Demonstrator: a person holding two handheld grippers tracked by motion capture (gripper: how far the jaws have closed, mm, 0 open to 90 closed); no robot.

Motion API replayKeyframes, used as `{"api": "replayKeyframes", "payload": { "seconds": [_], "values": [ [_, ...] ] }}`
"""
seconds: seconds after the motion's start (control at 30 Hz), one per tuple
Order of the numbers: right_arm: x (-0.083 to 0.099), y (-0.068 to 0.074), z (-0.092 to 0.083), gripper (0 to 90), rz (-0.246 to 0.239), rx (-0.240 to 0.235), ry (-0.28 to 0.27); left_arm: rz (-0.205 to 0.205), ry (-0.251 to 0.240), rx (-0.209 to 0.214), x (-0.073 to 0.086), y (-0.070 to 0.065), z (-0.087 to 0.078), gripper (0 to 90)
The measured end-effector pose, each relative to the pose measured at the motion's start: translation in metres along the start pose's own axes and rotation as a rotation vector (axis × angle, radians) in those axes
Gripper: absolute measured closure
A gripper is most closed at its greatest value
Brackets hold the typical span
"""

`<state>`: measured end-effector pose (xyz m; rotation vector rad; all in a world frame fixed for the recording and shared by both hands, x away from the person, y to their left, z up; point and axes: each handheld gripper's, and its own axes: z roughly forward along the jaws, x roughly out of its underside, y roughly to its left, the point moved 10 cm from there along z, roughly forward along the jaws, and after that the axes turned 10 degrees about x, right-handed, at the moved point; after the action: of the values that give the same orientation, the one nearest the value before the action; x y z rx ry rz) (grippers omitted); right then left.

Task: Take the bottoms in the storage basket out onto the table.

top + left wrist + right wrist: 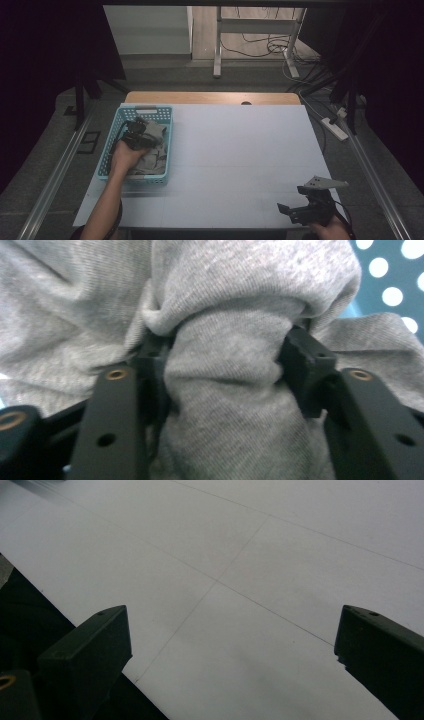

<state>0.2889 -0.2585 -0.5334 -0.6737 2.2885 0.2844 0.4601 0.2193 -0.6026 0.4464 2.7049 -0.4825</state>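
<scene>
Left tool (225, 370) clamped on a bunched fold of grey cloth (230, 300) in the basket (111, 145). Soft, light, limp; grab folds. Right tool (230, 645) jaws apart over table (260, 555).

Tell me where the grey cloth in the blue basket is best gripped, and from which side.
Best on a raised, bunched fold of the grey cloth, coming from above through the open top of the blue basket, since its walls block the sides. The cloth lies crumpled, so a gathered ridge gives the jaws something to pinch. The left gripper is shut on just such a fold, which bulges between its pads.
</scene>
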Motion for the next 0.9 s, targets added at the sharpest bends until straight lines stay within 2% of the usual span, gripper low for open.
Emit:
{"api": "replayKeyframes", "payload": {
  "seconds": [0.13, 0.33, 0.43, 0.57, 0.67, 0.8, 0.9],
  "values": [
    [0.0, 0.0, 0.0, 2.2, -0.002, -0.002, 0.002, -0.012, 0.005, 0.02, 0.0, 0.0, -0.002, 53.6],
    [-0.001, 0.001, 0.0, 2.2, 0.001, -0.004, -0.006, -0.025, -0.008, 0.037, 0.0, -0.001, -0.004, 55.6],
    [-0.001, 0.001, -0.001, 2.2, 0.002, -0.008, -0.006, -0.042, -0.019, 0.065, -0.002, -0.002, -0.008, 57.6],
    [-0.001, 0.001, -0.001, 2.2, 0.0, -0.009, -0.009, -0.045, -0.071, 0.11, -0.008, -0.005, -0.016, 58.3],
    [-0.001, 0.001, -0.001, 2.2, 0.002, -0.01, -0.01, -0.043, -0.13, 0.172, -0.013, -0.01, -0.024, 58.4],
    [-0.001, 0.001, -0.002, 2.2, -0.001, -0.009, -0.015, -0.012, -0.203, 0.192, -0.019, -0.015, -0.037, 58.3],
    [-0.001, 0.001, -0.002, 2.2, 0.001, -0.01, -0.017, 0.006, -0.238, 0.198, -0.023, -0.017, -0.045, 58.3]
  ]
}}
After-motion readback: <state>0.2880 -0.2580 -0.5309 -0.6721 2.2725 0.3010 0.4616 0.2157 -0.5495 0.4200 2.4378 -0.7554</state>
